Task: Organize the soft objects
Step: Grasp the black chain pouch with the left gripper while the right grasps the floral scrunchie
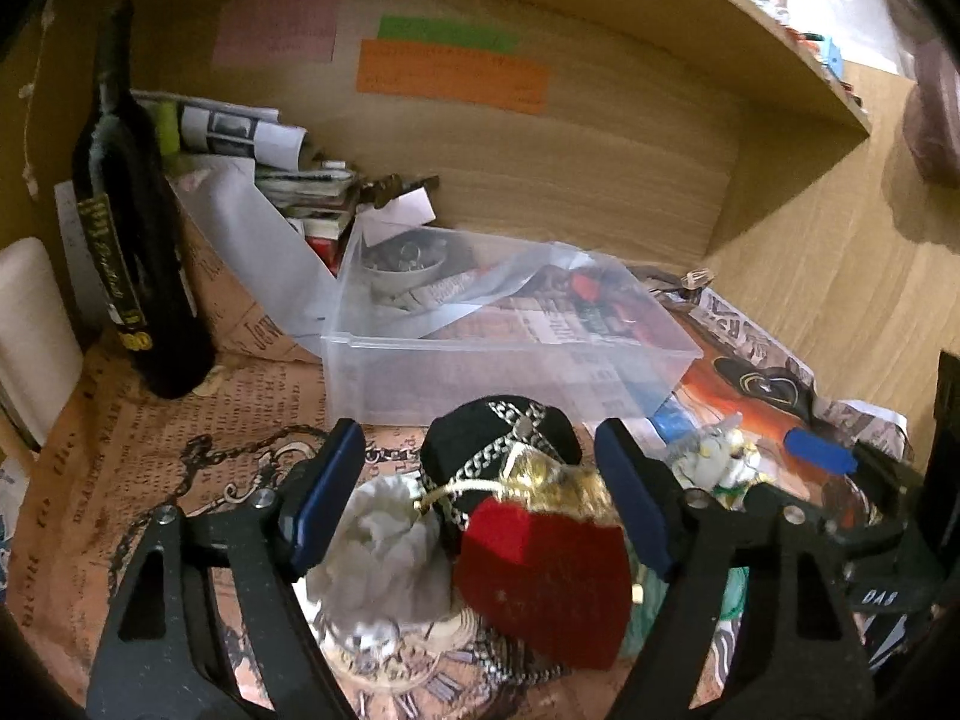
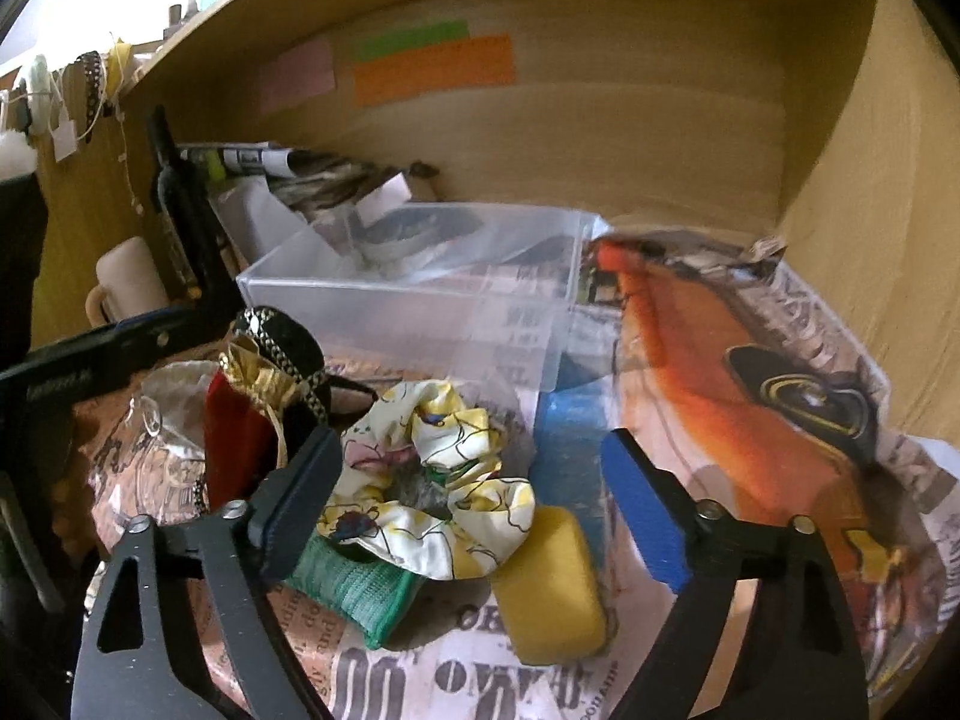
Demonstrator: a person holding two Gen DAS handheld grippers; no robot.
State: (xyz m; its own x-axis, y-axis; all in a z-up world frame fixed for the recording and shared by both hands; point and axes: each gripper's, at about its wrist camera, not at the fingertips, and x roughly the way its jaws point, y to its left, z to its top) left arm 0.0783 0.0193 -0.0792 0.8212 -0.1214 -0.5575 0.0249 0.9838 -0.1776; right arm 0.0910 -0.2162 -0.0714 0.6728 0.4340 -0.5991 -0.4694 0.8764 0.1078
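Observation:
My left gripper (image 1: 480, 498) is open, its jaws either side of a red and gold pouch (image 1: 543, 570), a black chained pouch (image 1: 498, 438) and a white fluffy piece (image 1: 384, 546). My right gripper (image 2: 474, 498) is open around a yellow floral scrunchie (image 2: 432, 480), which lies on a green knit pad (image 2: 354, 588) beside a yellow sponge (image 2: 552, 588). A clear plastic bin (image 1: 480, 354) stands behind the pile; it also shows in the right wrist view (image 2: 420, 306). The red pouch (image 2: 237, 438) and black pouch (image 2: 288, 342) show left of the scrunchie.
A dark wine bottle (image 1: 132, 240) stands at the left on the newspaper-lined shelf floor (image 1: 180, 420). Rolled papers (image 1: 252, 132) and clutter lie at the back. A cream mug (image 2: 126, 282) sits at the left. Wooden walls (image 2: 840, 180) close in behind and at the right.

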